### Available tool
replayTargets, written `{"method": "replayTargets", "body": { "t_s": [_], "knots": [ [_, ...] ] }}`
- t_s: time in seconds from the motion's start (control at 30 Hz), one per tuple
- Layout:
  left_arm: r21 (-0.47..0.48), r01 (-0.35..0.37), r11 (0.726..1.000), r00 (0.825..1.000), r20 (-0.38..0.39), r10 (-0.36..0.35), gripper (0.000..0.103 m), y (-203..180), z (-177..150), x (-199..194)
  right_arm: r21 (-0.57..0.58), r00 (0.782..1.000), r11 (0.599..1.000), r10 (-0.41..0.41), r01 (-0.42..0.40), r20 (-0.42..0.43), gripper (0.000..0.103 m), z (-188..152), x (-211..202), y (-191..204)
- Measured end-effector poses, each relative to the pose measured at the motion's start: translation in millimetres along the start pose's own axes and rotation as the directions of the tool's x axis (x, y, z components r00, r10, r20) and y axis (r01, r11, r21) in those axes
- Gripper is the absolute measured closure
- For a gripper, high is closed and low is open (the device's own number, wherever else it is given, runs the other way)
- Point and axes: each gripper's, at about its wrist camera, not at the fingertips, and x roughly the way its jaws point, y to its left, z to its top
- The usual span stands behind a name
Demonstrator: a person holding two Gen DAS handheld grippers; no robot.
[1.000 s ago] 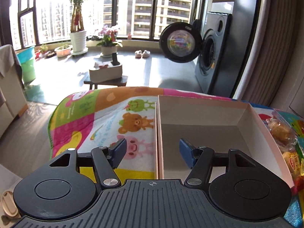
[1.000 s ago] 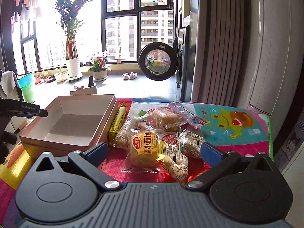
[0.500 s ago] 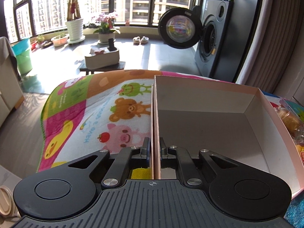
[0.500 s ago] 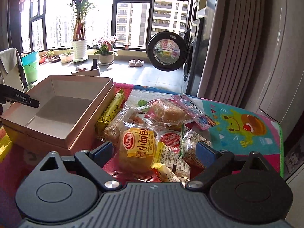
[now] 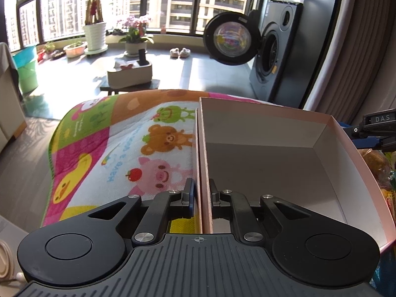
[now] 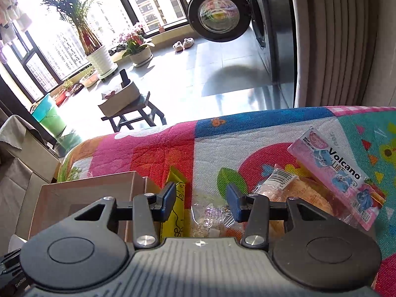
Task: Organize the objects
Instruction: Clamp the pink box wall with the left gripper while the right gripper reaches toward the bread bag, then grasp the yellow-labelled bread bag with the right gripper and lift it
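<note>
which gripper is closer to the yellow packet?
Right. The right gripper hangs open just above the yellow packet; the left gripper is shut on the box wall opposite.

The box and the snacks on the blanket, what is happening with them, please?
A person works with two handheld grippers. The left gripper is shut on the side wall of the empty cardboard box, apparently steadying it. The right gripper is open and hangs low over the pile of wrapped snacks beside the box, with a clear packet between its fingers. Nothing is in the box yet.
</note>
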Motion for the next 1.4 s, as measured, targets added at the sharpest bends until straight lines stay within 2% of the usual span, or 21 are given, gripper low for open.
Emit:
{"method": "replayTargets", "body": {
  "t_s": [0.07, 0.2, 0.3, 0.4, 0.47, 0.57, 0.7, 0.73, 0.8, 0.87, 0.93, 0.97, 1.0, 1.13, 1.27, 1.33, 1.4],
  "knots": [
    [-0.008, 0.007, 1.000, 1.000, -0.004, -0.007, 0.090, 2.0, -0.5, -1.1, 0.006, 1.000, 1.000, -0.022, 0.021, 0.010, 0.061, -5.8, -0.8, -0.9],
    [-0.003, 0.010, 1.000, 1.000, 0.001, -0.010, 0.089, 2.7, -2.6, -2.6, -0.098, 0.999, 0.995, -0.036, 0.038, 0.017, 0.061, -27.8, -23.9, 5.3],
    [-0.003, 0.008, 1.000, 1.000, 0.008, -0.008, 0.090, 1.0, -2.7, -2.4, -0.111, 0.999, 0.993, -0.042, 0.042, 0.000, 0.061, -39.1, -37.2, 6.7],
    [0.001, 0.007, 1.000, 1.000, 0.005, -0.007, 0.090, 0.7, -2.8, -3.3, -0.129, 0.997, 0.989, -0.062, 0.068, 0.051, 0.061, -48.2, -51.4, 11.1],
    [0.010, 0.004, 1.000, 1.000, 0.003, -0.004, 0.090, 0.1, -3.2, -4.0, -0.170, 0.997, 0.983, -0.061, 0.069, 0.049, 0.061, -50.1, -51.7, 16.6],
    [0.014, -0.003, 1.000, 1.000, 0.002, 0.003, 0.090, -1.1, -2.9, -4.0, -0.141, 0.997, 0.988, -0.073, 0.070, -0.022, 0.061, -50.5, -36.2, 13.9],
    [0.005, -0.008, 1.000, 1.000, 0.004, 0.008, 0.090, 0.7, -5.2, -5.7, -0.069, 0.999, 0.998, -0.008, 0.005, -0.051, 0.064, -47.3, -22.7, 1.1],
    [0.003, -0.007, 1.000, 1.000, 0.004, 0.007, 0.090, 1.1, -5.4, -6.0, -0.050, 0.999, 0.999, 0.004, -0.007, -0.054, 0.065, -47.2, -22.8, -1.9],
    [0.003, -0.005, 1.000, 1.000, 0.002, 0.005, 0.090, 1.2, -5.7, -6.6, -0.047, 0.998, 0.999, 0.012, -0.015, -0.055, 0.076, -49.0, -30.2, -2.3],
    [0.003, -0.002, 1.000, 1.000, 0.002, 0.002, 0.089, 1.7, -6.5, -7.2, -0.077, 1.000, 0.997, 0.001, -0.003, -0.023, 0.077, -54.7, -48.4, 2.5],
    [0.001, 0.000, 1.000, 1.000, 0.004, 0.000, 0.089, 1.7, -7.2, -7.4, -0.111, 1.000, 0.994, 0.010, -0.008, 0.021, 0.087, -63.4, -75.2, 8.4],
    [-0.002, 0.001, 1.000, 1.000, 0.004, -0.001, 0.089, 1.3, -7.2, -7.5, -0.119, 0.999, 0.993, 0.025, -0.020, 0.037, 0.099, -67.8, -90.4, 9.7],
    [-0.005, 0.002, 1.000, 1.000, 0.005, -0.002, 0.089, 1.5, -7.6, -7.8, -0.123, 0.998, 0.992, 0.039, -0.032, 0.056, 0.099, -72.6, -106.9, 11.0],
    [-0.019, 0.010, 1.000, 1.000, 0.012, -0.010, 0.089, 2.5, -9.9, -8.7, -0.193, 0.992, 0.981, 0.051, -0.028, 0.116, 0.099, -92.8, -162.4, 20.8],
    [-0.022, 0.019, 1.000, 1.000, 0.021, -0.018, 0.089, 2.1, -12.3, -9.5, -0.212, 0.994, 0.977, 0.009, 0.013, 0.104, 0.096, -102.8, -169.4, 22.8],
    [-0.020, 0.026, 0.999, 1.000, 0.017, -0.025, 0.088, 2.9, -12.7, -10.4, -0.183, 0.996, 0.983, -0.013, 0.029, 0.084, 0.086, -106.6, -159.3, 14.8],
    [-0.021, 0.035, 0.999, 0.999, 0.011, -0.035, 0.087, 4.3, -12.9, -11.3, -0.224, 0.990, 0.968, -0.085, 0.109, 0.114, 0.066, -116.5, -147.0, 12.0]
  ]
}}
